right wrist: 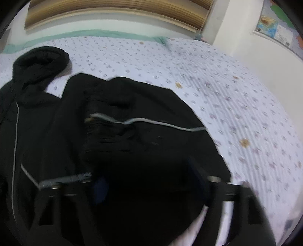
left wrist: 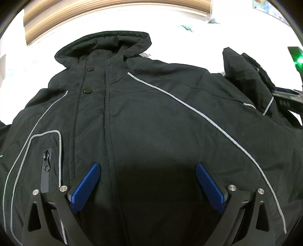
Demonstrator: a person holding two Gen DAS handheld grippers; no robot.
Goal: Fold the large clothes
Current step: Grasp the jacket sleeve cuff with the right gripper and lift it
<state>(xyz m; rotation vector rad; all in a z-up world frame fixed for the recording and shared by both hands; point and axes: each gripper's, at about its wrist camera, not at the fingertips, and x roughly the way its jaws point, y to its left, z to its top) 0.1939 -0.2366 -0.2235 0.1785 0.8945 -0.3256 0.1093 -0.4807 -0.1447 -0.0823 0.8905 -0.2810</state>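
Observation:
A large black hooded jacket (left wrist: pixel 151 117) with grey piping lies front up on a bed, hood (left wrist: pixel 106 45) at the far end. My left gripper (left wrist: pixel 146 168) is open just above the jacket's chest, blue pads (left wrist: pixel 85 187) wide apart, holding nothing. In the right wrist view the jacket's right sleeve (right wrist: pixel 132 121) lies bunched and folded over toward the body. My right gripper (right wrist: pixel 145 176) hangs over that sleeve; its fingers look spread apart, but the view is blurred and dark. The right gripper also shows at the right edge of the left wrist view (left wrist: pixel 287 100).
The bed has a white floral sheet (right wrist: pixel 217 90) with open room to the right of the jacket. A wooden blind (right wrist: pixel 117 11) and a white wall lie beyond the bed. A map poster (right wrist: pixel 274 28) hangs at the far right.

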